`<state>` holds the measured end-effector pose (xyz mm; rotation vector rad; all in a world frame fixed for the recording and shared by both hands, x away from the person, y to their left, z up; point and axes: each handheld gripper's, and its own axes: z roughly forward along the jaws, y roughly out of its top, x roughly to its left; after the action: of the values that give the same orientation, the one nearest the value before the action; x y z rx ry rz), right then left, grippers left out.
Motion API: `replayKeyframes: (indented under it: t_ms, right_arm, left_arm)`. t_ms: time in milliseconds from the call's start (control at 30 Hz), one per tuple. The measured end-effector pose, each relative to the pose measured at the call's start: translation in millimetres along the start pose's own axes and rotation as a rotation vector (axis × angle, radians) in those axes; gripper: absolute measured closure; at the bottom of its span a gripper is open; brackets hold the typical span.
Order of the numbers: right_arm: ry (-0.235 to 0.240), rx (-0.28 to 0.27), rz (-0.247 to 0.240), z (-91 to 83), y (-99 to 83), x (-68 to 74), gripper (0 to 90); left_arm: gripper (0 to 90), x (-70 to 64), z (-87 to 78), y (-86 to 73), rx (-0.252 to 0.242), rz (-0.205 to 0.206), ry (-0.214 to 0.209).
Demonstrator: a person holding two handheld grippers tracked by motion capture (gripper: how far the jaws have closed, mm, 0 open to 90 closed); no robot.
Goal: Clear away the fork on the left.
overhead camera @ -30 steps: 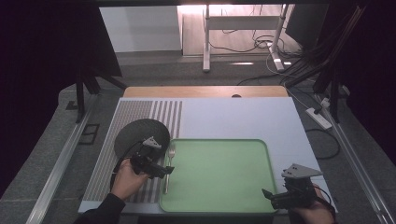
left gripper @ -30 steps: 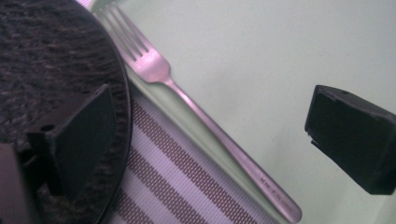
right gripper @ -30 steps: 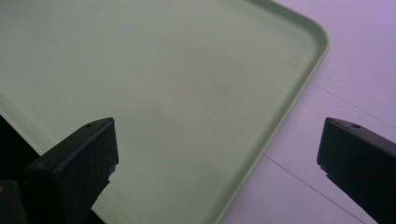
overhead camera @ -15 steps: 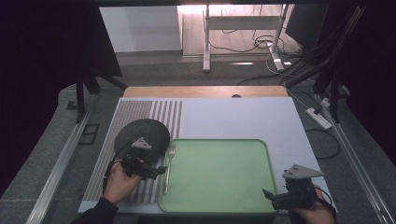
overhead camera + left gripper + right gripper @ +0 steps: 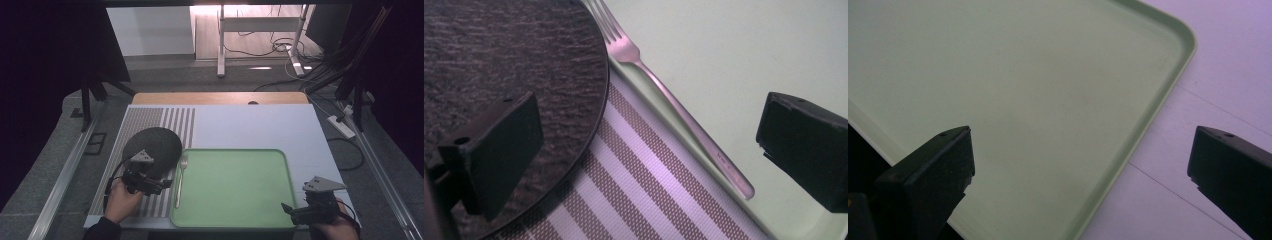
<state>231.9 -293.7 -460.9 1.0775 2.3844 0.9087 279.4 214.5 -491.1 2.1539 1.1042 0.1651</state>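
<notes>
A grey floor [image 5: 165,75] is lying around the table [image 5: 260,125], and black cables [image 5: 320,65] are running across it at the right. Behind, a white desk frame [image 5: 260,30] is standing in bright light. Dark curtains [image 5: 50,60] are hanging on both sides.

Black claws [image 5: 167,184] [image 5: 285,207], blocky jaws, grey three-cornered top plates, black trailing cable, dark sleeve [image 5: 102,231].

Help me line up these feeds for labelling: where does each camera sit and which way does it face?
High view: above the person's side, looking forward and down; left gripper, right gripper.
Left gripper view: on that gripper, looking at fork, plate; jaws apart.
Right gripper view: on that gripper, looking at tray corner; jaws apart.
All three share the tray.
</notes>
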Motion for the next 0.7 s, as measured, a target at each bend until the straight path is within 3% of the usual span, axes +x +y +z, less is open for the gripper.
replayKeyframes:
  t_ms: [700]
  right_arm:
    - [-0.006, 0.005, -0.006, 0.4, 0.5, 0.6, 0.0]
  left_arm:
    - [0.0, 4.6, -26.0, -33.7, -0.027, -0.063, 0.030]
